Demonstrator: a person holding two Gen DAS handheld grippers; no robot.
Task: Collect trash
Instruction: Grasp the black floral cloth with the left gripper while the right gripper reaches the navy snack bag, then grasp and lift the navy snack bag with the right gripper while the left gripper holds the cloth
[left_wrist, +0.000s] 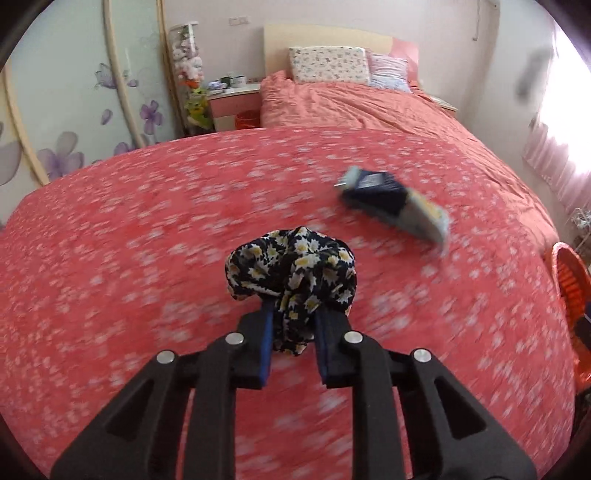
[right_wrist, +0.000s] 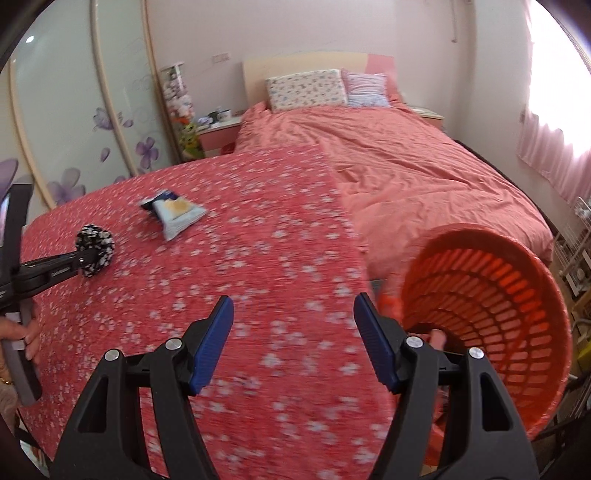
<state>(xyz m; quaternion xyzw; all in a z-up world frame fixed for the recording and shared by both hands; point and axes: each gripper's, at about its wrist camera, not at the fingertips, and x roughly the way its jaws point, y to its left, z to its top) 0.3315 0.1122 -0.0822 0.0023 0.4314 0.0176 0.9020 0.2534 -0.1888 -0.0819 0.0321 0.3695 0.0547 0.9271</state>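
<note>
**Two grippers, one scrunchie in hand, one wrapper still on the bed**

Two pieces of litter concern us here, and we have hold of one. Our left gripper (left_wrist: 293, 325) has its blue pads pressed against the bunched floral scrunchie (left_wrist: 291, 273), whose black-and-daisy fabric balloons out above the fingertips while a tail of it hangs down between them. We judge the grip sits low on the fabric because soft cloth gathers when squeezed, so a pinch at the base keeps the whole bundle from slipping. In the right wrist view the scrunchie (right_wrist: 95, 250) is at the end of the left gripper's black fingers, just above the flowered red bedspread (right_wrist: 240, 258); we cannot tell whether it still brushes the cloth.

The snack wrapper (left_wrist: 399, 201) lies flat on that bedspread, well apart from the scrunchie and untouched by either tool.

Our right gripper (right_wrist: 293, 341) has its jaws spread wide with nothing between them. It hovers over the bedspread's near edge, just beside the orange slatted basket (right_wrist: 509, 302), which is tipped so that its mouth faces the bed. We read that tilt as deliberate: an opening turned toward the work lets things go in from the side. Something pale shows at the basket's lower rim, too blurred to name.
</note>
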